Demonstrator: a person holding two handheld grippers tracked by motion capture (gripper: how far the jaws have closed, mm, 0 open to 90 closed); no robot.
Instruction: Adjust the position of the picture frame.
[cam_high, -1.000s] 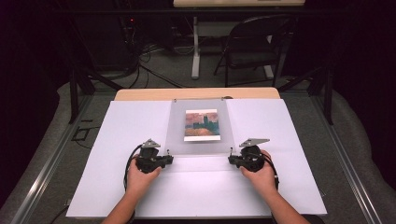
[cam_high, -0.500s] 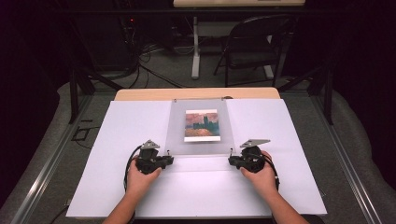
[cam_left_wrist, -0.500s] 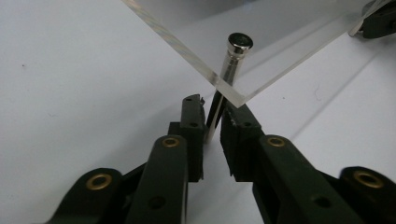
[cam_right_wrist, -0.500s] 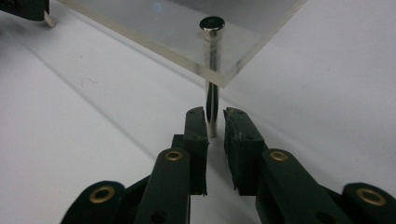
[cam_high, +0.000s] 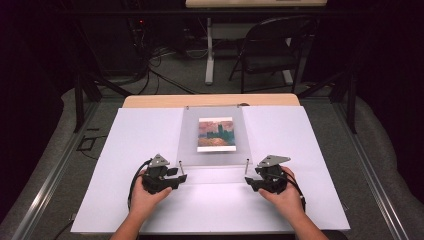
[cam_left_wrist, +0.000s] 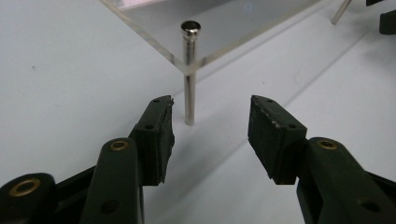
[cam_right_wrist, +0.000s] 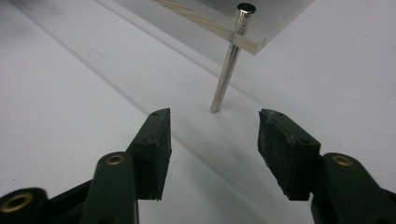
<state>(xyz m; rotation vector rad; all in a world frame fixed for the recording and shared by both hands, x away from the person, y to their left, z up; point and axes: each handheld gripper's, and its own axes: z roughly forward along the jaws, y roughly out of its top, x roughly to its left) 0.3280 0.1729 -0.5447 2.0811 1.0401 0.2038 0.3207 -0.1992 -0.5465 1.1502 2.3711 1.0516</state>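
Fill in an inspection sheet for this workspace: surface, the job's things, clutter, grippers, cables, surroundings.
Surface: white table sheet, flat.
Job's things: clear acrylic panel on metal pins, over a printed picture.
Clutter: nothing seen.
Grippers: left gripper and right gripper open, jaws just opened, each facing a pin, nothing between them.
Cables: black cable trailing from the left gripper.
Surroundings: folding chair, dark floor with loose wires.
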